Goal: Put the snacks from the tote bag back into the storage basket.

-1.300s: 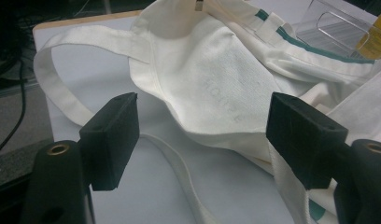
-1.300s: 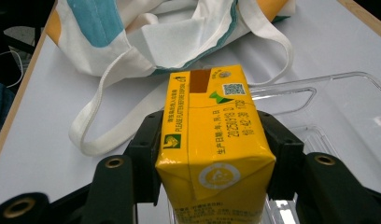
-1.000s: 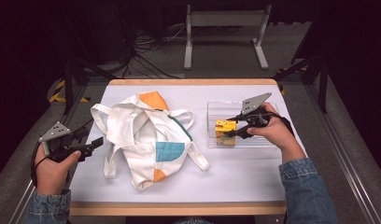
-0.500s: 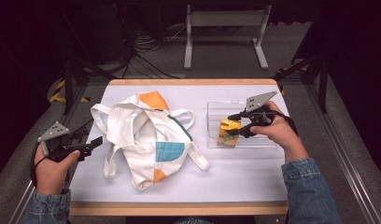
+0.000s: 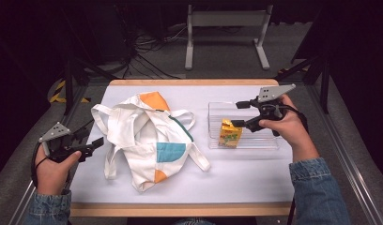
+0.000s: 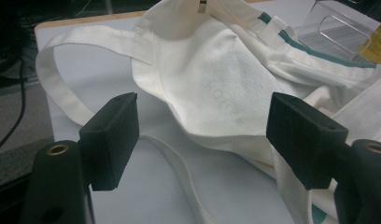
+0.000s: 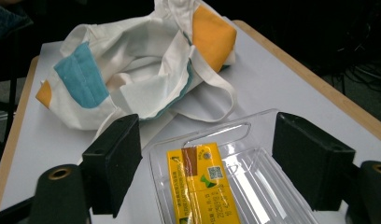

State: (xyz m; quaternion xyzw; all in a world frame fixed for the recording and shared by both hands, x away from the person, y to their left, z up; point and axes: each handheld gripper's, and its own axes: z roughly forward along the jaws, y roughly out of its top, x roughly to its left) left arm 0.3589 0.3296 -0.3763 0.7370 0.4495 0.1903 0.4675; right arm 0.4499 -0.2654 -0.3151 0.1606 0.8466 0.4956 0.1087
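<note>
Over tray (image 5: 264, 140), right hand-held gripper (image 5: 240, 114) wide open, empty.

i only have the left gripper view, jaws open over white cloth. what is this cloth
Observer: It is a tote bag with orange and teal patches, lying crumpled on the left half of the table.
Operator: there's something yellow top right, what is it
Observer: A yellow carton lying in a clear plastic tray.
Operator: where's the other gripper
Observer: The right gripper is over that tray, jaws open on either side of the carton, not gripping it.
</note>
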